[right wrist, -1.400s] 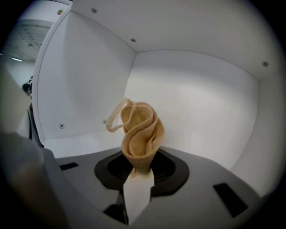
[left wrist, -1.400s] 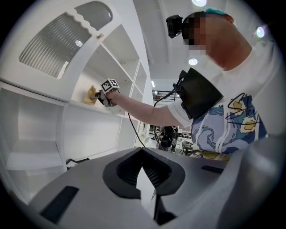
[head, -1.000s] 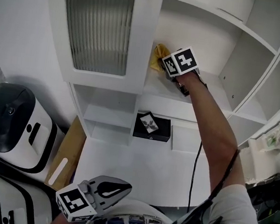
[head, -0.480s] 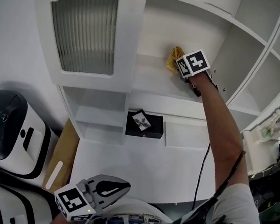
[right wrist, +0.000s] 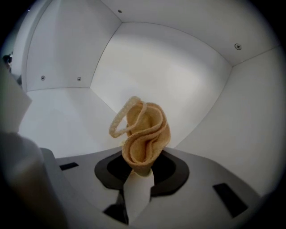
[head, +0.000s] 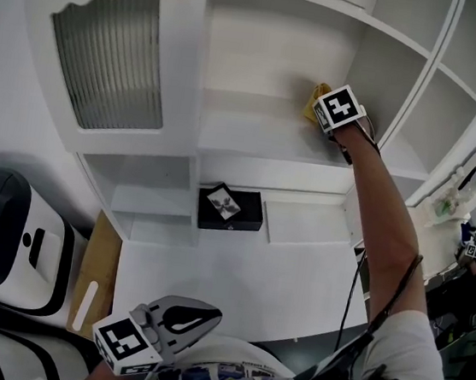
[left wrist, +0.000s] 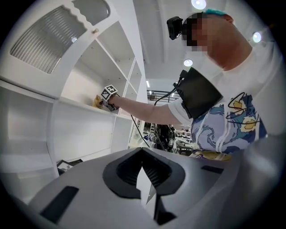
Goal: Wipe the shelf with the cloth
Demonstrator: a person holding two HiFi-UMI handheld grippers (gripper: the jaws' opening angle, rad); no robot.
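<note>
A yellow cloth [head: 316, 99] rests on the white shelf [head: 246, 126] near the compartment's right wall. My right gripper [head: 327, 111] is shut on it, marker cube up. In the right gripper view the cloth [right wrist: 144, 134] stands bunched and folded out of the pinched jaws of the right gripper [right wrist: 139, 173], with the shelf surface [right wrist: 62, 123] and the back corner beyond. My left gripper [head: 203, 317] hangs low by the person's body, shut with nothing in it. The left gripper view shows that gripper [left wrist: 144, 178] closed, and far off the cloth [left wrist: 96, 101] on the shelf.
The cabinet door with ribbed glass [head: 108, 57] stands open left of the shelf. A black box [head: 230, 209] sits on the lower ledge. A white and black appliance [head: 9, 230] and a cardboard sheet [head: 95, 266] are at the left. A cable [head: 353, 276] hangs from the right arm.
My right gripper has slid the cloth rightwards along the shelf, from beside the door to near the right wall. The left gripper has stayed put.
</note>
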